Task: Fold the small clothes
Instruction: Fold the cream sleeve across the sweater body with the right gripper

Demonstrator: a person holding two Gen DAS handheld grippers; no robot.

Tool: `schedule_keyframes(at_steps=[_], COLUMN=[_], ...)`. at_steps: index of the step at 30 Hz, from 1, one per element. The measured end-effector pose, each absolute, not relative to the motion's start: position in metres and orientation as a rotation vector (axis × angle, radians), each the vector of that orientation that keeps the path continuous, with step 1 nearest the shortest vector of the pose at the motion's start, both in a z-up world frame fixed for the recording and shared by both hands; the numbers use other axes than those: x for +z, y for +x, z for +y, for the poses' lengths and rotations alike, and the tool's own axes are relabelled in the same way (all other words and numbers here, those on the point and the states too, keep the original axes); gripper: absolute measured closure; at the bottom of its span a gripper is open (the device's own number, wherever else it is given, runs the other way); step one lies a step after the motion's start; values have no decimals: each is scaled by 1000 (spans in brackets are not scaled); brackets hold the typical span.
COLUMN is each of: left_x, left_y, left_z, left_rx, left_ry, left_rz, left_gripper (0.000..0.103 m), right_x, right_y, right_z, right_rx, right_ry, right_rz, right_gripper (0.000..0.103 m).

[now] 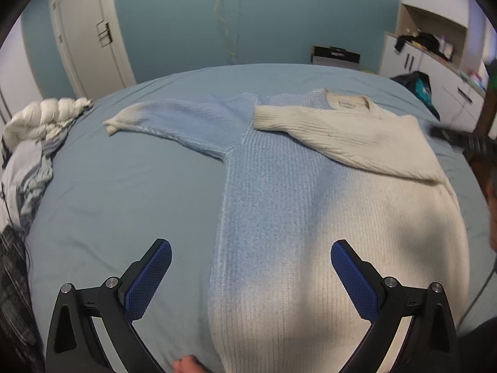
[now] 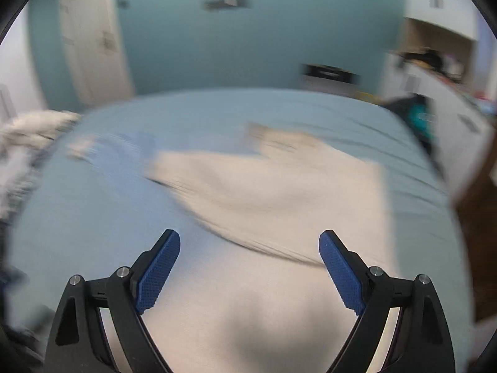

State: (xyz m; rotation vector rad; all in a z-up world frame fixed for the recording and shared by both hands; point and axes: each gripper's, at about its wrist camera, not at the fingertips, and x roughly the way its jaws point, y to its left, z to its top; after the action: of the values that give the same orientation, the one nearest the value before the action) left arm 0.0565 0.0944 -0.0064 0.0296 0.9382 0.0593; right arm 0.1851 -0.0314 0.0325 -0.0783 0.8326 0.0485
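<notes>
- The sweater (image 1: 298, 192) is lying flat on the bed (image 1: 124, 202), spread across the middle and right side, hem at the near edge, collar pointing to the far edge.
- Blue-to-cream chunky knit. The cream sleeve (image 1: 341, 133) is already folded across the chest; the blue sleeve (image 1: 167, 124) is stretched out toward the left edge, cuff not far from a white puffy jacket (image 1: 46, 115).
- Left tongs (image 1: 251, 275) are wide open, nothing between them, hovering over the hem near the sweater's left side edge.
- Right tongs (image 2: 249, 269) are also released and empty. That view is pretty smeared, but cream knit sits below them.
- Handling guess: soft, floppy, bit of weight, not slippery. Ribbed knit stretches and sags, so pinching one layer in the middle would just tent it.
- I'd grab the blue sleeve at the cuff and lay it over the body, then take the hem at both corners, both layers at once.
- Risk: dragging the knit bunches the sheet and undoes the cream sleeve.
</notes>
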Motion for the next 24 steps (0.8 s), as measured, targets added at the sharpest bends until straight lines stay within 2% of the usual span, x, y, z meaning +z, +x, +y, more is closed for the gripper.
schedule_keyframes(at_steps=[6, 12, 17, 20, 23, 24], left_x=[-17, -22, -37, -41, -45, -45], left_y=[54, 57, 66, 65, 65, 65], left_z=[74, 56, 44, 41, 41, 41], left_rx=[14, -11, 12, 12, 18, 15], left_ry=[115, 163, 229, 238, 257, 249], left_rz=[979, 1020, 1073, 1086, 1100, 1104], left_gripper=[0, 0, 0, 0, 0, 0], right_x=[-28, -72, -95, -91, -90, -88], right_y=[181, 217, 235, 245, 252, 251], right_z=[-149, -202, -214, -227, -241, -246], right_rx=[-312, -335, -287, -263, -306, -320], right_ry=[-108, -9, 103, 193, 240, 264], right_rz=[883, 1057, 1069, 1031, 998, 984], right_gripper=[14, 14, 14, 15, 23, 41])
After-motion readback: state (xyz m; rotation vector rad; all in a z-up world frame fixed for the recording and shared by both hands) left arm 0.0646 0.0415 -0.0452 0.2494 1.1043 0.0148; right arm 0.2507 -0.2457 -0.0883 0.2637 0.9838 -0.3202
